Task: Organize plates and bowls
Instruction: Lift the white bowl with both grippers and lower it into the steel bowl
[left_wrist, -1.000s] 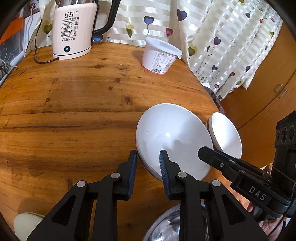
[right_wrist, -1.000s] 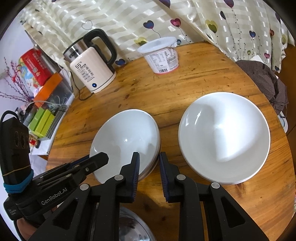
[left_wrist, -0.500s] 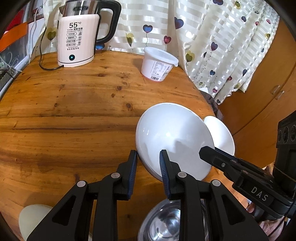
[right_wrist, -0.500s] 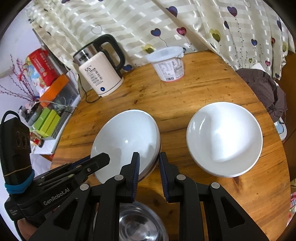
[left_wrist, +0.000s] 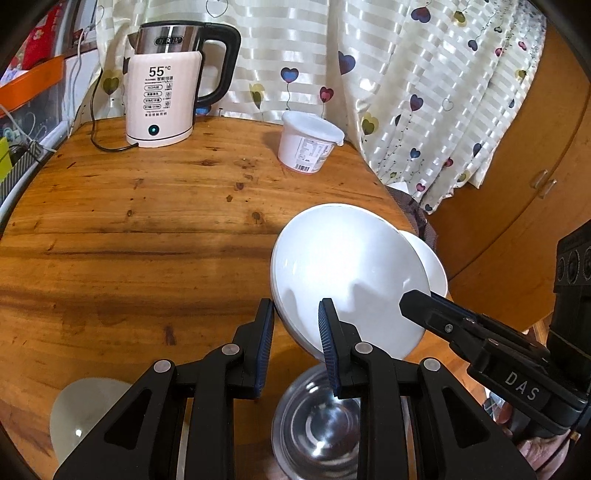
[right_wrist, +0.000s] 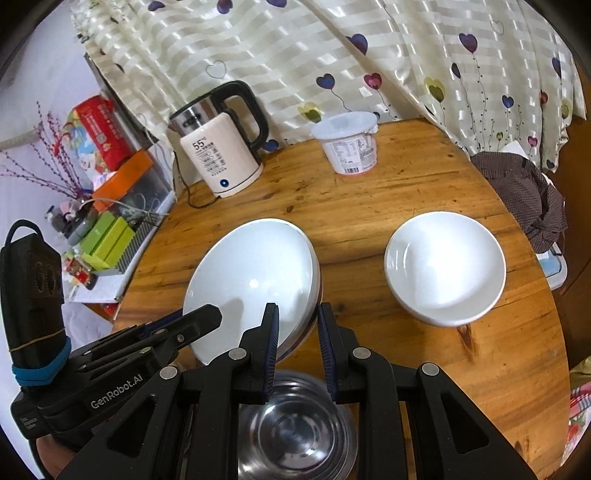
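Note:
A large white bowl (left_wrist: 347, 273) is held tilted above the table between both grippers; it also shows in the right wrist view (right_wrist: 251, 280). My left gripper (left_wrist: 295, 325) is shut on its left rim. My right gripper (right_wrist: 297, 325) is shut on its right rim; that gripper's finger also shows in the left wrist view (left_wrist: 443, 310). A second white bowl (right_wrist: 445, 267) sits on the wooden table (right_wrist: 369, 206) to the right. A steel bowl (right_wrist: 295, 428) lies below the held bowl, near the table's front edge. A pale bowl (left_wrist: 85, 413) sits at the front left.
A kettle (left_wrist: 166, 96) with its cord stands at the back left and a white lidded tub (left_wrist: 306, 147) at the back. A curtain hangs behind. A dark cloth (right_wrist: 521, 195) lies off the table's right edge. Boxes and clutter (right_wrist: 107, 229) are left of the table.
Both grippers have risen and pulled back with the large white bowl, which is now lifted off the table. The steel bowl has come into fuller view below.

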